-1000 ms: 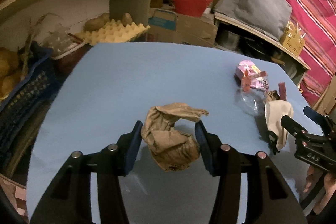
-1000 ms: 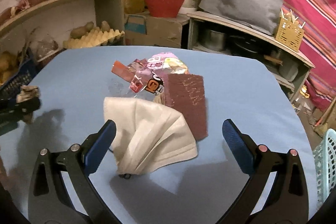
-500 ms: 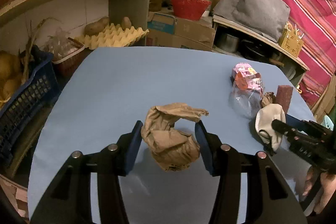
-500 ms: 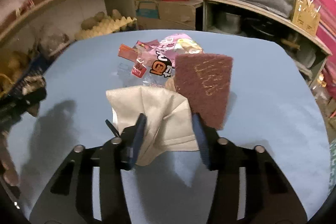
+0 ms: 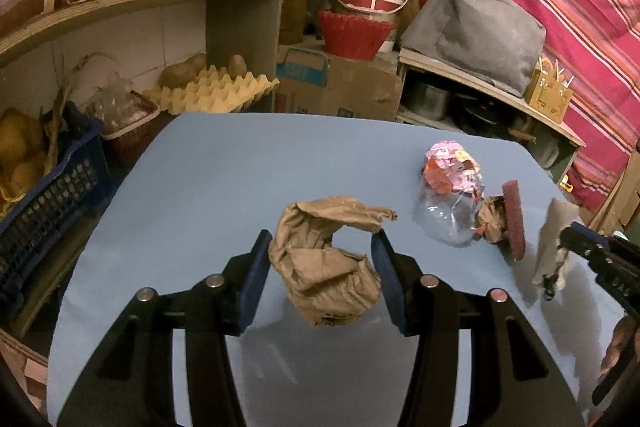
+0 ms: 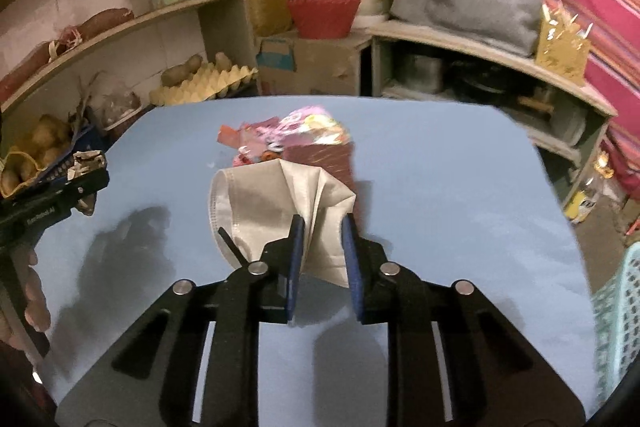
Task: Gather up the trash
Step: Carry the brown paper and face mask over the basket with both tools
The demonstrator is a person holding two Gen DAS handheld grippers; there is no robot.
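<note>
My left gripper (image 5: 322, 239) is shut on a crumpled brown paper bag (image 5: 324, 267), held just above the blue table (image 5: 240, 167). In the right wrist view my right gripper (image 6: 322, 223) has its jaws closing on a folded white face mask (image 6: 256, 203); the pads pinch its right edge and the mask hangs lifted off the table. The left wrist view shows the same mask (image 5: 554, 239) at the far right. Behind it lie a maroon scouring pad (image 6: 336, 159), a pink snack wrapper (image 6: 296, 131) and clear plastic (image 5: 444, 223).
A blue crate (image 5: 48, 195) of potatoes stands off the table's left side, with a yellow egg tray (image 5: 212, 95) and a cardboard box (image 5: 340, 87) behind. A teal basket (image 6: 620, 307) sits low past the table's right edge. Shelves crowd the back.
The right gripper went from wide open around the mask to pinching it, and raised it off the table. The left gripper kept its hold on the paper bag and stayed put.
</note>
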